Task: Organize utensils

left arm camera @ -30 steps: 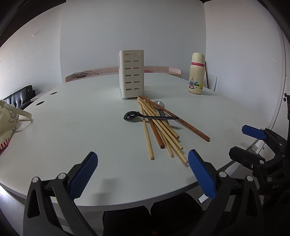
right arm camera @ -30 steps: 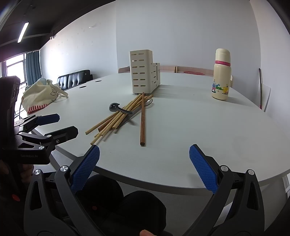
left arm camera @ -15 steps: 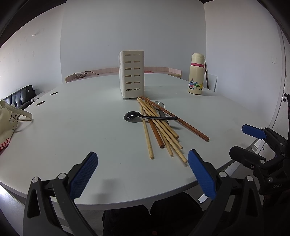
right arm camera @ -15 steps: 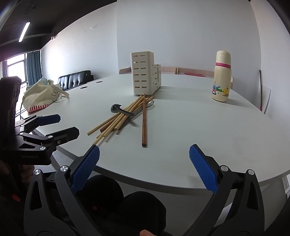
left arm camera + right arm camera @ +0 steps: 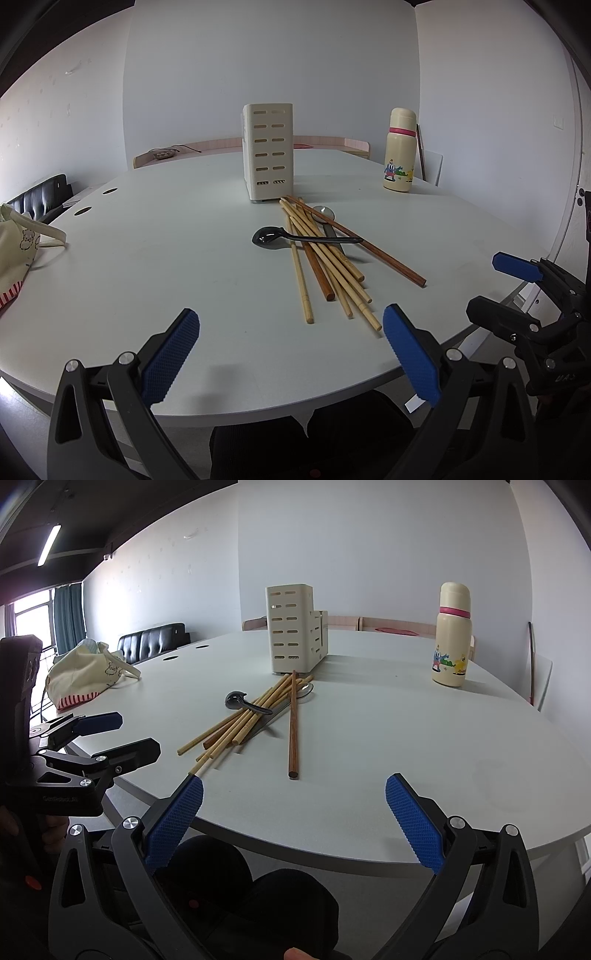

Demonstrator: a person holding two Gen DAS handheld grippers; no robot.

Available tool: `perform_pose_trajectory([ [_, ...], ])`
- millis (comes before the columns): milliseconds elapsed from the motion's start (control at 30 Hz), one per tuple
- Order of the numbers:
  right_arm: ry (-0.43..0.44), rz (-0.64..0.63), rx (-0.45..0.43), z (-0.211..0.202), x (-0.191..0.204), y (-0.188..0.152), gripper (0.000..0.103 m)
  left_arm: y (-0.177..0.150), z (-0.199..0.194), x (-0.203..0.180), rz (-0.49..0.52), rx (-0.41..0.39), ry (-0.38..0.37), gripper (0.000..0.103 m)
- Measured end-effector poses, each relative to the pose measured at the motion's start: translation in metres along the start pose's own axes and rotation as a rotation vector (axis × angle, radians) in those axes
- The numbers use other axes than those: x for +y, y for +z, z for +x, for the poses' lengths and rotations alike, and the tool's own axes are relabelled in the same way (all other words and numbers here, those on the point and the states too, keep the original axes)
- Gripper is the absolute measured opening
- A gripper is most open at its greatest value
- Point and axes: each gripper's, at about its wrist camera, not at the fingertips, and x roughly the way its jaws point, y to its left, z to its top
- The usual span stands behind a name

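Utensils lie in a loose heap just in front of the slotted holder, awaiting sorting; left gripper and right gripper hover nearer, fingers apart, empty, ready to pick.

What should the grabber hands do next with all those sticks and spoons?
Probably reach the right gripper forward to the dark brown chopstick. Both grippers are open and empty, all the utensils lie loose in front of the cream holder, and that chopstick lies apart from the pile, pointing right at it.
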Motion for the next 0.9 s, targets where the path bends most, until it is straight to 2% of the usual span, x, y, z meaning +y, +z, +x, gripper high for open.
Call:
perform_pose_trajectory([
  [400, 0.002, -0.003, -0.021, -0.001, -0.002, -0.001, 0.095, -0.001, -0.001, 0.004, 0.000, 0.014, 0.008, 0.098],
  [700, -0.031, -0.021, -0.056, 0.006, -0.010, 0.009, 0.095, 0.012, 0.023, 0.023, -0.037, 0.060, -0.009, 0.098],
  [733, -0.028, -0.018, -0.056, 0.009, -0.012, 0.011, 0.093, 0.013, 0.025, 0.023, -0.037, 0.060, -0.014, 0.098],
  [833, -0.010, -0.012, -0.031, 0.021, -0.013, 0.013, 0.072, 0.016, 0.030, 0.022, -0.018, 0.053, -0.024, 0.096],
  [900, 0.000, -0.014, -0.011, 0.030, -0.012, 0.013, 0.067, 0.017, 0.034, 0.019, 0.000, 0.057, -0.037, 0.086],
])
